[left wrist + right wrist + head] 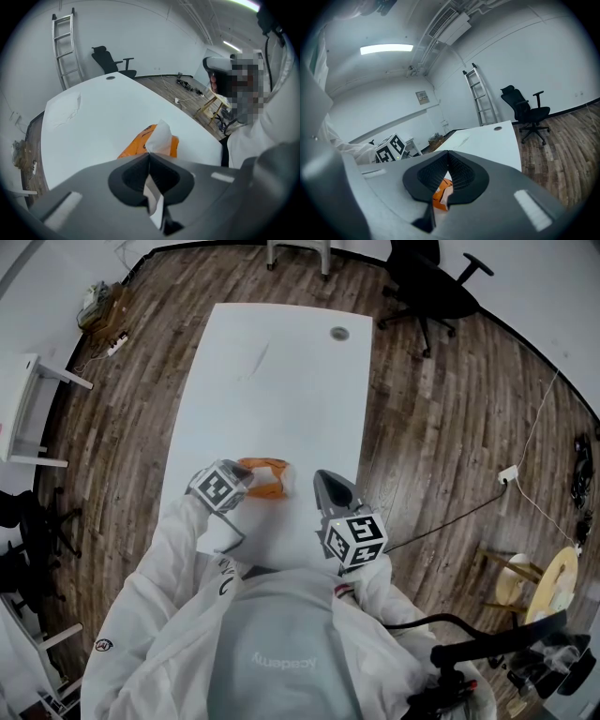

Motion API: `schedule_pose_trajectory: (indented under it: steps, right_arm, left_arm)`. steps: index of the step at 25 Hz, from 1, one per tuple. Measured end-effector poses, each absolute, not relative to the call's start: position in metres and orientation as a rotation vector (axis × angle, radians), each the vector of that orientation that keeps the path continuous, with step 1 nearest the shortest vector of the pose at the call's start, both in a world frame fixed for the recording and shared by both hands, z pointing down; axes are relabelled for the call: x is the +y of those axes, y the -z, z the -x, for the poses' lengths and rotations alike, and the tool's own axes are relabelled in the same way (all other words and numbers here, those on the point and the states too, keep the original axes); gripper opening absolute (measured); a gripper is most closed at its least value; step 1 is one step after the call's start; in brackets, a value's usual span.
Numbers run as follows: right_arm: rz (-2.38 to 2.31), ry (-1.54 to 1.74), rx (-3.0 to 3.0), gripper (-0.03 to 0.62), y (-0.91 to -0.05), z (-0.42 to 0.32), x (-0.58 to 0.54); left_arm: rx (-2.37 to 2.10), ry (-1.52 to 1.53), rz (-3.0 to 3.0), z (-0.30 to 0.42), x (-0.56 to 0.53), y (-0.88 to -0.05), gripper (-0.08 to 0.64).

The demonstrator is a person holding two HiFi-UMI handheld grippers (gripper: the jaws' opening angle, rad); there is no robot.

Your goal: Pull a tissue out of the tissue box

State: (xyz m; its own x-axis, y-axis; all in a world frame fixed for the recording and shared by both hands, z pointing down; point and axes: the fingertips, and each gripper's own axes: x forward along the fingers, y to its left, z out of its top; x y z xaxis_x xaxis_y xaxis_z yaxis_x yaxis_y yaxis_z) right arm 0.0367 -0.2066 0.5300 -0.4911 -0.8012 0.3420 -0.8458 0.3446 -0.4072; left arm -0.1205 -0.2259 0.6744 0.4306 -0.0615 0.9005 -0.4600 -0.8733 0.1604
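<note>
Head view: the orange tissue box (pixel 267 479) sits on the long white surface (pixel 281 381) at your end. Your left gripper (pixel 242 482) is at it, your right gripper (pixel 330 486) near.

Left gripper view: your jaws are pinched flat on the thin white paper tissue (pixel 159 136) sticking out of the box top. It's likely soft, light and easy to tear, so grip low; the box may lift.

Right gripper view: jaws together, nothing held. The black office chair (pixel 527 112) and metal ladder (pixel 480 96) stand well apart; nothing blocks.
</note>
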Motion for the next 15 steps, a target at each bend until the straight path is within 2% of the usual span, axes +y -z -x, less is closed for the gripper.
schedule_pose_trajectory:
  steps: [15]
  right_arm:
    - [-1.520, -0.854, -2.504, 0.002, -0.536, -0.038, -0.202]
  left_arm:
    - [-0.423, -1.471, -2.312, 0.119, -0.214, -0.665, 0.000]
